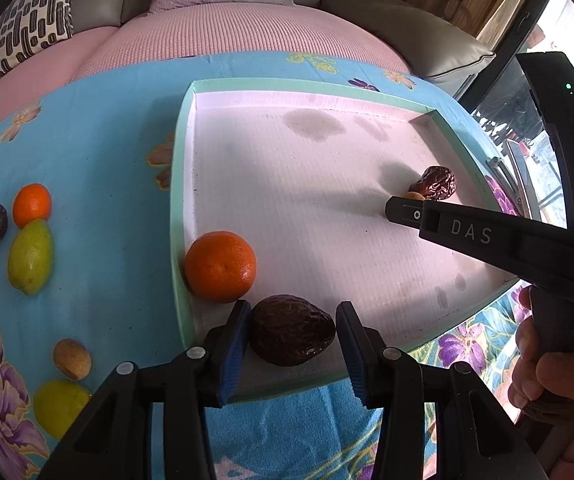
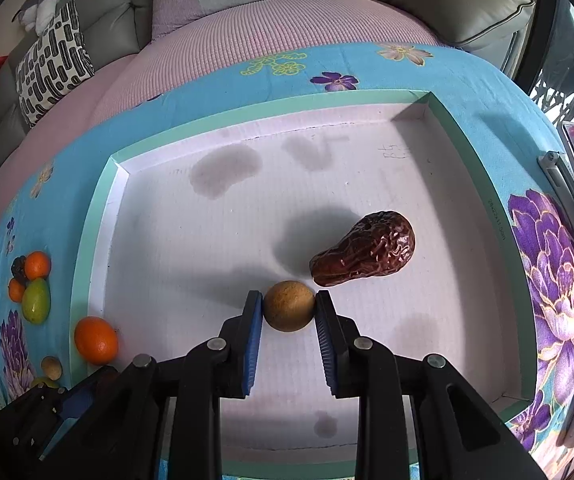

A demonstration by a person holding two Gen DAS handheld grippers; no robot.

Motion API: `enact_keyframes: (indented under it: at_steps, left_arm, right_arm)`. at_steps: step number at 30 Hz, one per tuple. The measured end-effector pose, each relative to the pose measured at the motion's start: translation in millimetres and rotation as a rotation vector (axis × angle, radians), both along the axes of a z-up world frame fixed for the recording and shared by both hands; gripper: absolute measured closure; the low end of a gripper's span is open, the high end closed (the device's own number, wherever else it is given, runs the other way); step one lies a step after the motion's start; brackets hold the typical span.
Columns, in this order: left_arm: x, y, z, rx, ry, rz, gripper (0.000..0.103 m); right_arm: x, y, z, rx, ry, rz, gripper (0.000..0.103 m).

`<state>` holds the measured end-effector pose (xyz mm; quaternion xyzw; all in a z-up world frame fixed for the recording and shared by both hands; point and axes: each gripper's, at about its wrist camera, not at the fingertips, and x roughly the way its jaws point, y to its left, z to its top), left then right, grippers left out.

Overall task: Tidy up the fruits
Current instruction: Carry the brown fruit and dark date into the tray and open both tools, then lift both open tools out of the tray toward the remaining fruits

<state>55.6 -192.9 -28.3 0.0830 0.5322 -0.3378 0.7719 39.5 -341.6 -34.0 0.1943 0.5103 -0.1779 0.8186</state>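
The right claw (image 2: 289,307) grips a small brown ball (image 2: 289,311) in the tray (image 2: 87,248); the left claw (image 1: 293,330) stands open around a dark wrinkled fruit (image 1: 292,330), its underside hidden.

White capital letters "DAS" are showing on the black body of the right gripper (image 1: 401,210). Small dark print along the tray's green rim (image 2: 491,216) and faint handwriting on its floor are staying illegible.
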Motion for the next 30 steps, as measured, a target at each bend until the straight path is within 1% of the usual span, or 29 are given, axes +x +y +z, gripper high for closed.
enact_keyframes:
  at_steps: [3, 4, 5, 6, 7, 12, 13, 14, 16, 19, 22, 24, 25, 26, 27, 28, 29, 30]
  left_arm:
    - [0, 0, 4, -0.013, -0.005, -0.006, 0.052]
    - [-1, 1, 6, -0.018, -0.007, -0.009, 0.048]
    - [-1, 1, 7, -0.022, -0.009, -0.012, 0.045]
    - [-2, 1, 9, -0.025, -0.012, -0.014, 0.044]
    - [-2, 1, 10, -0.027, -0.016, -0.016, 0.042]
    - [-2, 8, 20, -0.035, -0.041, -0.006, 0.041]
    - [-1, 10, 23, -0.04, -0.048, 0.004, 0.039]
    - [1, 13, 25, -0.045, -0.055, 0.017, 0.038]
    - [7, 20, 29, -0.053, -0.063, 0.049, 0.035]
    - [18, 34, 31, -0.059, -0.064, 0.12, 0.03]
    - [33, 50, 28, -0.048, -0.065, 0.22, 0.022]
    - [41, 61, 27, -0.044, -0.066, 0.276, 0.021]
    - [45, 67, 26, -0.039, -0.069, 0.303, 0.018]
    - [48, 72, 26, -0.031, -0.075, 0.329, 0.008]
    - [50, 77, 26, -0.024, -0.084, 0.352, 0.003]
    - [52, 81, 27, -0.018, -0.097, 0.374, 0.0]
    - [54, 84, 27, -0.009, -0.109, 0.393, 0.0]
    - [55, 87, 28, 0.003, -0.122, 0.412, 0.0]
  right_arm:
    - [1, 0, -1, -0.001, 0.001, 0.001, 0.074]
    - [1, 0, 0, -0.002, 0.003, 0.001, 0.073]
    - [1, 0, 0, -0.004, 0.005, -0.001, 0.072]
    - [1, -1, 0, -0.006, 0.007, -0.004, 0.071]
    - [0, 0, 0, -0.008, 0.007, -0.007, 0.067]
    - [-1, -3, 0, -0.007, 0.01, -0.02, 0.065]
    - [-2, -3, 0, -0.008, 0.01, -0.023, 0.062]
    - [-2, -4, 1, -0.008, 0.009, -0.026, 0.053]
    - [-3, -5, 1, -0.01, 0.006, -0.031, 0.044]
    - [-4, -7, 1, -0.009, 0.007, -0.041, 0.042]
    - [-4, -9, 1, -0.011, 0.012, -0.049, 0.036]
    - [-4, -10, 0, -0.011, 0.013, -0.052, 0.035]
    - [-4, -10, 0, -0.013, 0.012, -0.053, 0.035]
    - [-3, -9, 0, -0.015, 0.011, -0.053, 0.035]
    - [-3, -9, 1, -0.02, 0.01, -0.051, 0.034]
    - [-3, -8, 1, -0.024, 0.009, -0.048, 0.03]
    - [-3, -7, 2, -0.03, 0.007, -0.046, 0.018]
    - [-3, -6, 3, -0.036, 0.002, -0.042, 0.014]
